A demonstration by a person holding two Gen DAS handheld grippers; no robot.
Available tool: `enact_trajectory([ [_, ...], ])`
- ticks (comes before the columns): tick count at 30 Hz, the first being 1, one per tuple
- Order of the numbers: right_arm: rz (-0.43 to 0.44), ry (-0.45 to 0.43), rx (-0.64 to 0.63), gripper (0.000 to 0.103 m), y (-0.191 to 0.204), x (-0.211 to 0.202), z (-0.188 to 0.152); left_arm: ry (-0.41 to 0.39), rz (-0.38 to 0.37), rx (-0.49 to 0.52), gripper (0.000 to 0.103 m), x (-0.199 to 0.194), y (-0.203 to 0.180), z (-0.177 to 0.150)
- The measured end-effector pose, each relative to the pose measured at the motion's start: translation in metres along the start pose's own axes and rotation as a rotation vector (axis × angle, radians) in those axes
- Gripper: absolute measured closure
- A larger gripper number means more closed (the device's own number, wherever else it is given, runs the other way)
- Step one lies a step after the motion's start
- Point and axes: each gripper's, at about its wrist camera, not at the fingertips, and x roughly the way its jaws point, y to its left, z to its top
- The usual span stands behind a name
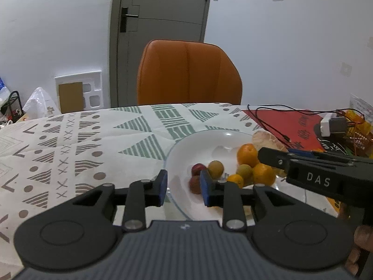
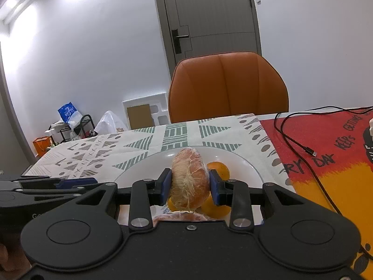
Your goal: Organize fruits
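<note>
A white plate (image 1: 209, 144) sits on the patterned tablecloth and holds several fruits: two oranges (image 1: 247, 154), a small orange (image 1: 236, 180), two yellow-green fruits (image 1: 215, 169) and two reddish plums (image 1: 198, 169). My left gripper (image 1: 184, 187) hovers over the plate's near left rim, open, with nothing between its blue pads. My right gripper (image 2: 190, 184) is shut on a peeled citrus piece (image 2: 190, 177) covered in pale pith, held upright over the plate (image 2: 242, 161). Oranges (image 2: 219, 170) lie just behind and below it. A second peeled piece (image 2: 181, 217) shows under the fingers.
An orange chair (image 1: 188, 72) stands at the table's far edge. A red and yellow mat (image 2: 326, 163) with a black cable (image 2: 298, 144) lies right of the plate. A white charger and packets (image 1: 333, 126) crowd the far right. The tablecloth (image 1: 70, 151) stretches left.
</note>
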Motion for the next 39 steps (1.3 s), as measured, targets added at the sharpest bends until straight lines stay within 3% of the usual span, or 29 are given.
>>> enact_trajectory([
  [6,-0.002,0.008,-0.011,0.07,0.001,0.008,0.005,0.0,0.028,-0.029,0.073,-0.006,0.017,0.003],
  [11,0.001,0.012,-0.028,0.07,0.006,0.018,0.01,0.006,0.063,-0.039,0.063,-0.012,0.03,0.002],
  [13,0.002,0.014,-0.031,0.07,0.008,0.021,0.011,0.006,0.08,-0.051,0.054,-0.014,0.036,0.002],
  [17,-0.003,0.004,-0.043,0.07,0.012,0.027,0.014,0.0,0.103,-0.077,0.049,-0.02,0.048,0.001],
  [19,0.001,-0.019,-0.058,0.064,0.015,0.028,0.015,-0.001,0.109,-0.084,0.046,-0.023,0.051,0.001],
  [21,-0.002,-0.033,-0.057,0.046,0.015,0.028,0.015,-0.005,0.118,-0.088,0.039,-0.026,0.055,0.0],
  [25,0.0,-0.041,-0.04,0.045,0.013,0.019,0.014,-0.017,0.136,-0.11,0.024,-0.033,0.062,-0.003],
  [35,0.017,-0.006,-0.008,0.032,0.008,-0.021,0.002,-0.012,0.148,-0.135,0.016,-0.054,0.073,-0.009],
  [39,0.021,-0.005,-0.002,0.024,0.014,-0.035,-0.001,-0.022,0.151,-0.14,0.007,-0.069,0.075,-0.012],
])
